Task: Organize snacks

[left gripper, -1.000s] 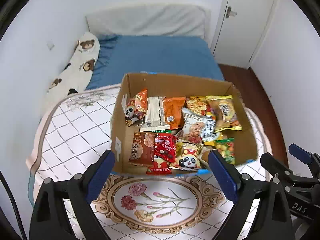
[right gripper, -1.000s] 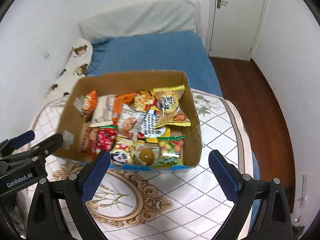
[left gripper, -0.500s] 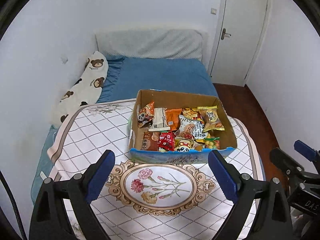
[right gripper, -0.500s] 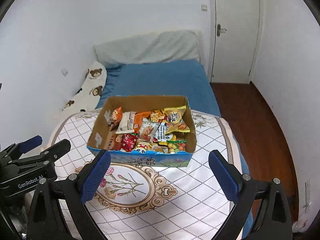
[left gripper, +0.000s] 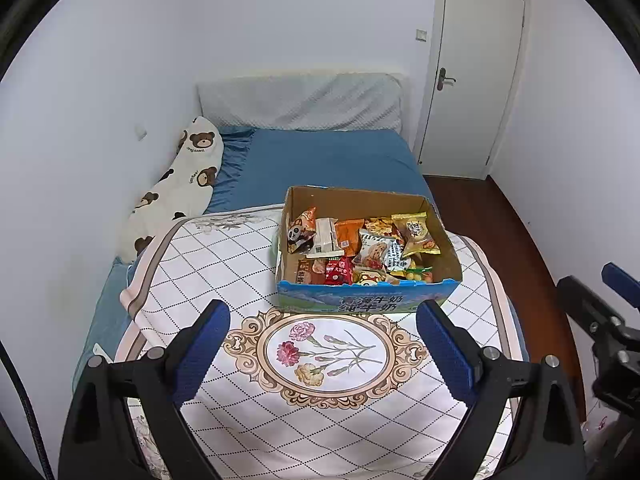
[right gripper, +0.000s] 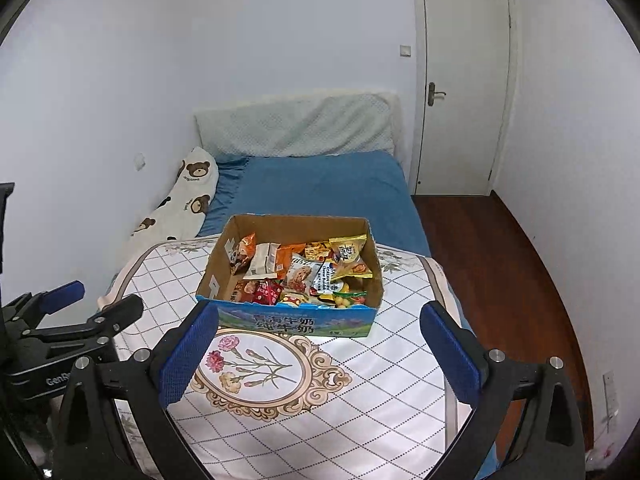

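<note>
While both tools hang above the quilted, diamond-stitched cover [left gripper: 224,264], the left gripper [left gripper: 323,354] and right gripper [right gripper: 319,354] gape wide, blue ribbed pads gripping nothing, and the rectangular cardboard box [left gripper: 448,256] sits at the cover's far side, crammed with glossy, crinkly snack packets [left gripper: 372,248]

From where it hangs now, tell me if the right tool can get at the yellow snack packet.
Probably yes: the right tool is open and empty, the yellow packet lies uncovered in the open box, nothing between.
</note>
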Demonstrator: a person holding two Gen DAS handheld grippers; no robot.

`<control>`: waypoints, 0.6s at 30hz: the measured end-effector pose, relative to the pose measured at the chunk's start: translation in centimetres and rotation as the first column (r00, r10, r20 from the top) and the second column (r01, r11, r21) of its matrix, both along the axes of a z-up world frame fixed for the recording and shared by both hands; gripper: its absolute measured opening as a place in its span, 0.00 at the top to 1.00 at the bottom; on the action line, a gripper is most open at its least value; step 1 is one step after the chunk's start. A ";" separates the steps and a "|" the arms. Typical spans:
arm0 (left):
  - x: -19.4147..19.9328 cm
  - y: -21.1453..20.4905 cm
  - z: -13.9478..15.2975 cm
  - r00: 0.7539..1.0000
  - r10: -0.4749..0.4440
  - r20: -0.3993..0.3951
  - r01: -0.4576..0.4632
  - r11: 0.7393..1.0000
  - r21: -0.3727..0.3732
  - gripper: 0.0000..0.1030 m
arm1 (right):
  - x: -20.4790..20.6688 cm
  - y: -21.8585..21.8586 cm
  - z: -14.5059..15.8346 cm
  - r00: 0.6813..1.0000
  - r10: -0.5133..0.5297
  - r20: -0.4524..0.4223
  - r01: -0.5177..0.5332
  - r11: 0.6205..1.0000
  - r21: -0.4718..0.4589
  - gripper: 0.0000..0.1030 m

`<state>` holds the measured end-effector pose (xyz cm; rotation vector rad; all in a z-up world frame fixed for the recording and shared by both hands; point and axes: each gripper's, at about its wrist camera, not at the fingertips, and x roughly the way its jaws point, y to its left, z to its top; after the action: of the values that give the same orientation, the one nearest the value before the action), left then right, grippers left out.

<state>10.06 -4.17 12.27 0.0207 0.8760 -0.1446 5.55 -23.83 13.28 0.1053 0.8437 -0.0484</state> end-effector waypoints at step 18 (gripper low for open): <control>3.3 -1.2 -2.4 1.000 0.018 0.016 -0.018 1.000 0.020 0.01 | 3.1 -1.1 -3.9 0.999 -0.016 -0.037 0.015 1.000 -0.018 0.00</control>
<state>13.34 -5.34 9.85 0.0331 0.8617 -0.1185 8.70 -24.92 9.39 0.0950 0.8791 -0.0723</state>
